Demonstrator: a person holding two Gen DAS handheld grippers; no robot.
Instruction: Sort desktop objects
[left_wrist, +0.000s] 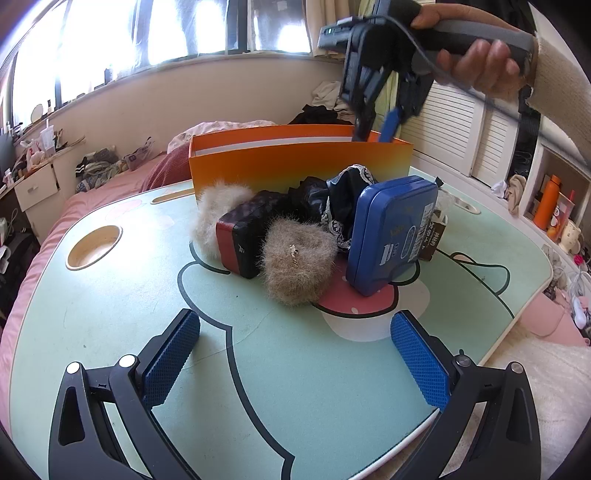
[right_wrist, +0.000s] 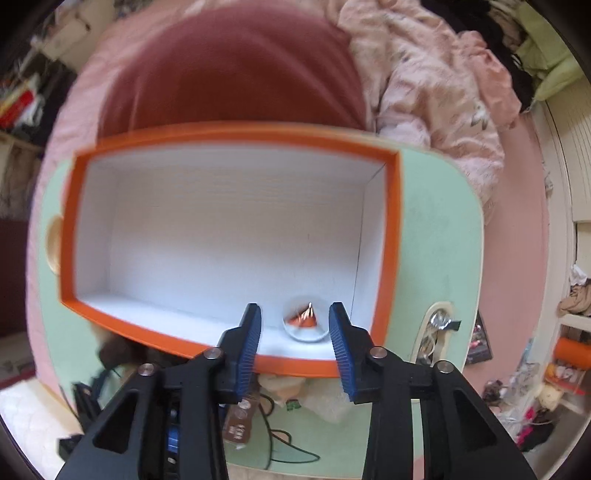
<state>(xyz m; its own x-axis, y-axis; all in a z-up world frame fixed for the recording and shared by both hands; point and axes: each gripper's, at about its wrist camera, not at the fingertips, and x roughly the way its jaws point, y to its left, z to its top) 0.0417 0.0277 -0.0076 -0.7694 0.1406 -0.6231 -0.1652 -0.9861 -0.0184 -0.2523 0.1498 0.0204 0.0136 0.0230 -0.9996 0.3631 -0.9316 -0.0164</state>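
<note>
right gripper (right_wrist: 294, 325) poised over an orange box (left_wrist: 299, 166) on a mint lap table (left_wrist: 110, 295); left gripper (left_wrist: 295, 354) idle at the near edge.
from the left wrist view, left to right: a cream fur scrunchie (left_wrist: 218, 206), a red-and-black case (left_wrist: 242, 240), a tan fur scrunchie (left_wrist: 297, 266), black lace-trimmed fabric (left_wrist: 332, 199) and a blue tin (left_wrist: 393, 232) standing on edge, all clustered touching in front of the box. left jaws spread wide with nothing between them. a hand (left_wrist: 476, 62) holds the right gripper pointing down into the box's right end; its jaws stand partly apart, gripping nothing, with a small clear round object with an orange piece (right_wrist: 304, 323) lying on the white box floor between the fingertips, in the near right corner.
</note>
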